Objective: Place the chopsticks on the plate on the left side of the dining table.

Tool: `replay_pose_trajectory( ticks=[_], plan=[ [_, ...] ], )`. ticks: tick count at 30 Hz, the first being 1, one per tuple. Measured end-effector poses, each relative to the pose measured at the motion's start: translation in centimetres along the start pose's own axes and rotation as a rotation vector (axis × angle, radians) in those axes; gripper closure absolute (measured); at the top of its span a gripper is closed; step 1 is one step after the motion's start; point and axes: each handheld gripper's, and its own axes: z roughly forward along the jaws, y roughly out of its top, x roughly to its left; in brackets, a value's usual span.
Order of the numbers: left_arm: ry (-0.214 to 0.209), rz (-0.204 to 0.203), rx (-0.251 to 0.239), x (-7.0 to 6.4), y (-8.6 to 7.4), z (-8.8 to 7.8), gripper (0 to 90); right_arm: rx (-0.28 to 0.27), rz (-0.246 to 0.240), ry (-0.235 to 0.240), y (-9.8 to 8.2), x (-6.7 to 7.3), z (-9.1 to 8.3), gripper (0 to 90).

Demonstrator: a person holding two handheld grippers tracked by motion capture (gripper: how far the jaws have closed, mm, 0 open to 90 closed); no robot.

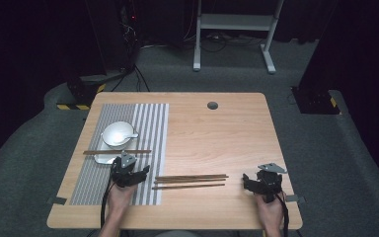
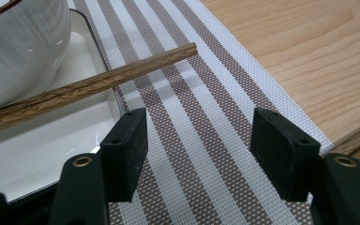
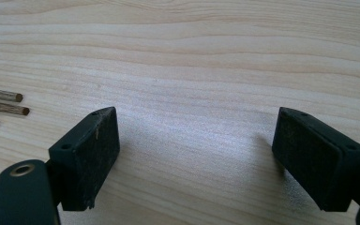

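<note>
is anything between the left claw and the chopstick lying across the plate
Nothing visible. The left claw is open over bare striped mat, and the chopstick on the plate lies just ahead of it, with the bowl behind.

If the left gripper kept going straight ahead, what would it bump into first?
Probably the wooden chopstick lying across the white plate, just ahead of the open left gripper. Only striped placemat lies directly between the jaws, so it might slip past the chopstick's tip; depth is unclear.

Left gripper view: bowl (image 2: 18, 47) cut off by top and left edges; chopstick (image 2: 89, 86) runs out at left edge beside bowl. Right gripper view: three chopstick ends (image 3: 2, 108) clipped at left edge.
</note>
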Motion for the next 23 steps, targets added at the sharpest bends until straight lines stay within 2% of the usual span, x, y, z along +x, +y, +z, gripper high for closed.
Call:
replay_pose_trajectory(
  ticks=[7,9,14,17,23],
  plan=[
    [0.017,-0.029,0.016,0.24,-0.85,0.84,37.6,0.000,0.000,0.000,0.00,0.00,0.00,15.1],
    [0.024,-0.028,0.002,0.20,-0.88,0.74,37.0,0.000,-0.002,0.000,0.00,0.00,0.00,15.0],
    [0.038,-0.030,0.016,0.16,-0.84,0.87,35.4,0.002,0.001,-0.005,-0.02,0.08,0.00,14.1],
    [0.028,-0.039,0.018,0.26,-0.84,0.89,35.5,0.003,0.013,-0.017,-0.07,0.18,-0.05,13.7],
    [0.033,-0.029,0.017,0.18,-0.83,0.89,34.5,0.005,0.018,-0.018,-0.07,0.22,-0.06,13.4]
  ],
)
